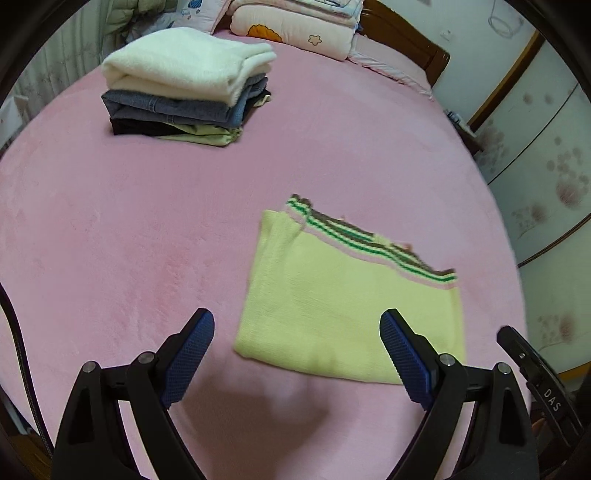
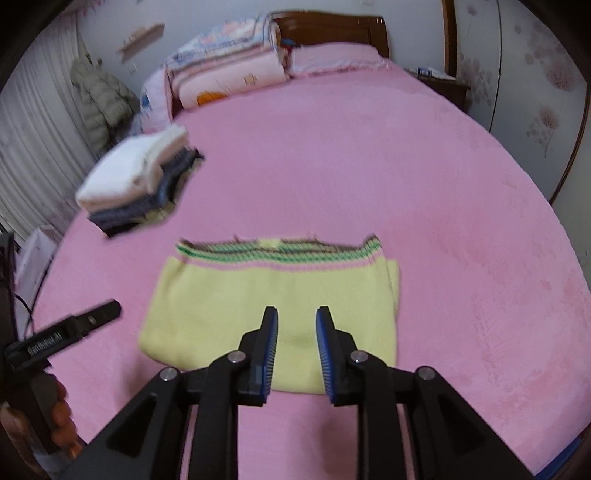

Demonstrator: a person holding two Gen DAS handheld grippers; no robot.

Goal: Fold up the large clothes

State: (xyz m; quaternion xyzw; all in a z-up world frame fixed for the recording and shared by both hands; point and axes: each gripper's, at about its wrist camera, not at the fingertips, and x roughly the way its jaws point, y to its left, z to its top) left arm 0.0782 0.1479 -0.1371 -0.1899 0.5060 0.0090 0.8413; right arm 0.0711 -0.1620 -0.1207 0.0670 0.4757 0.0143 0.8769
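Fingers of both handheld grippers hover empty over a pink bed [image 2: 424, 192] where a yellow knit garment [image 2: 266, 295] lies folded into a rectangle. In the right wrist view, the right gripper [image 2: 295, 332] fills the lower centre of the frame, its blue-padded fingers [image 2: 271, 343] parted by a narrow gap and holding nothing, poised above the garment's near edge. The left gripper [image 1: 297, 350] appears at the bottom of its own view with fingers spread wide, also empty; the garment sits just beyond it, right of centre. A striped green, brown and pink band [image 2: 277, 251] runs along the garment's far edge. The knit looks soft, light and limp, likely to sag and stretch if lifted by one point; a hold at two corners of the near folded edge, one per gripper, would probably keep the layers together. Farther back, in the upper left of both frames, a stack of folded clothes [image 1: 184, 85] topped by a white piece rests on the bed. Quilts [image 2: 229, 66] are piled against the wooden headboard [image 2: 332, 26] at the top of the frame.
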